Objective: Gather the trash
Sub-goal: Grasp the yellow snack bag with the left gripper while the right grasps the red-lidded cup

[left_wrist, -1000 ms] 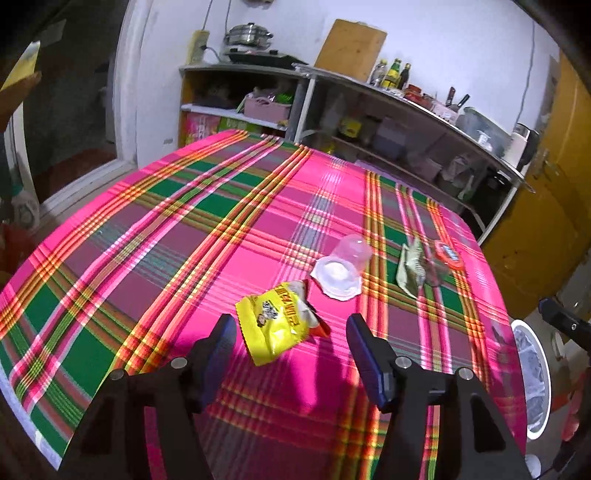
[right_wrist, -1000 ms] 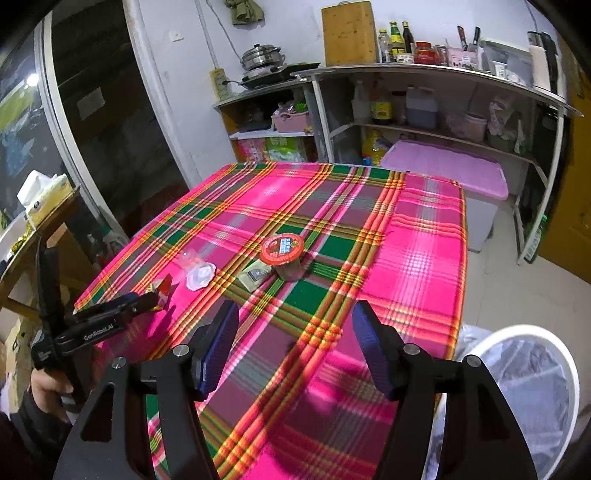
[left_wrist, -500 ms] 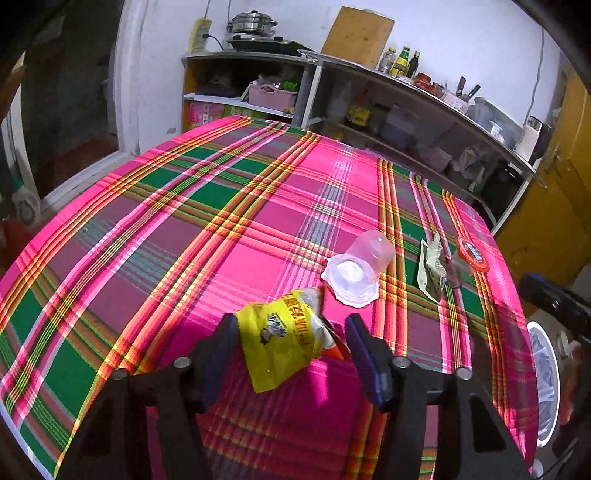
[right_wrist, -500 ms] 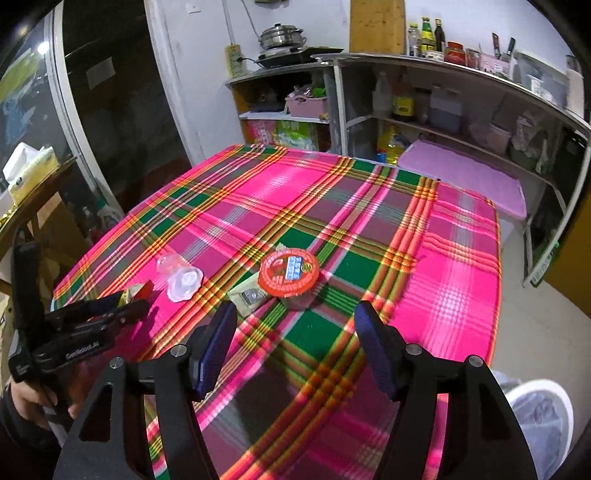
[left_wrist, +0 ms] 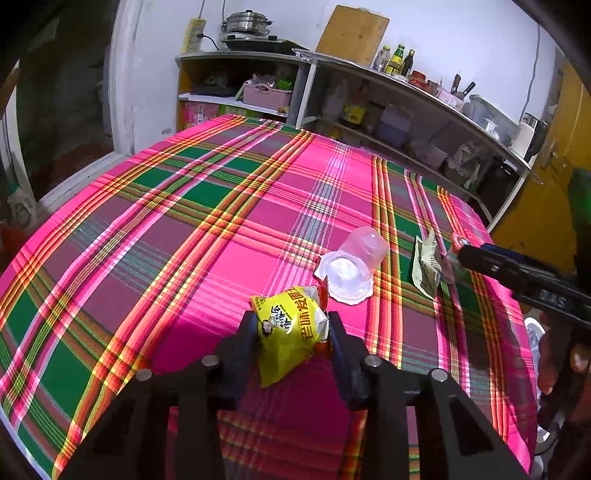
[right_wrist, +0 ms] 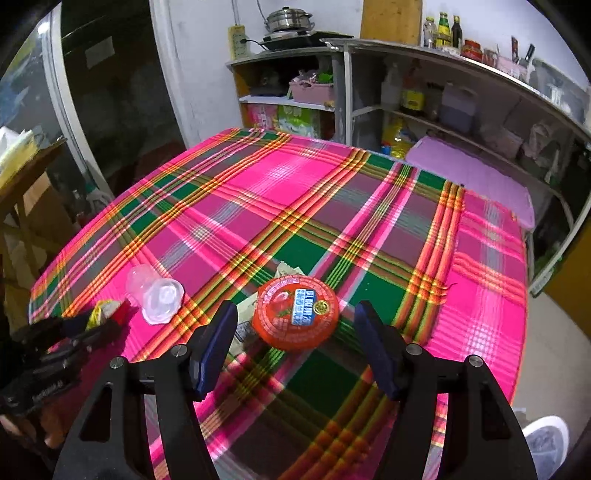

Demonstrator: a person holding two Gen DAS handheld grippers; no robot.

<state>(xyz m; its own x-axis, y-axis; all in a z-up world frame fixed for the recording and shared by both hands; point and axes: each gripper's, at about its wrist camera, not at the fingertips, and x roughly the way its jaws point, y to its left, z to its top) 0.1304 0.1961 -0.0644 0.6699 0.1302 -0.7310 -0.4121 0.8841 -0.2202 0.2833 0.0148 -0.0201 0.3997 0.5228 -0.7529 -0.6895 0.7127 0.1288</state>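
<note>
A kitchen table under a pink, green and orange plaid cloth (left_wrist: 207,236) carries four pieces of rubbish in a loose row near its front edge: one yellow snack packet (left_wrist: 290,328), one clear plastic cup (left_wrist: 354,264) tipped on its side with its wide mouth toward the packet, one crumpled greenish wrapper (left_wrist: 424,264), and one small tub with a red printed lid (right_wrist: 297,312). Behind the table, metal shelves (right_wrist: 424,74) hold three bottles, a steel pot (right_wrist: 290,18) on a cooker, a pink basket and a wooden board leaning on the wall. A white mesh bin (right_wrist: 546,441) stands on the floor just off the table's right corner.

The left gripper (left_wrist: 291,334) has just been closing, and its two dark pads now press on either side of the yellow packet, which bulges between them above the cloth; the cup lies just beyond it, almost touching. The right gripper (right_wrist: 297,345) stands wide, nothing between its pads pressed; the red-lidded tub sits on the cloth midway between its fingers, a clear gap either side, the greenish wrapper tucked against the tub's left. The rest of the cloth lies bare, so no object blocks either tool.
</note>
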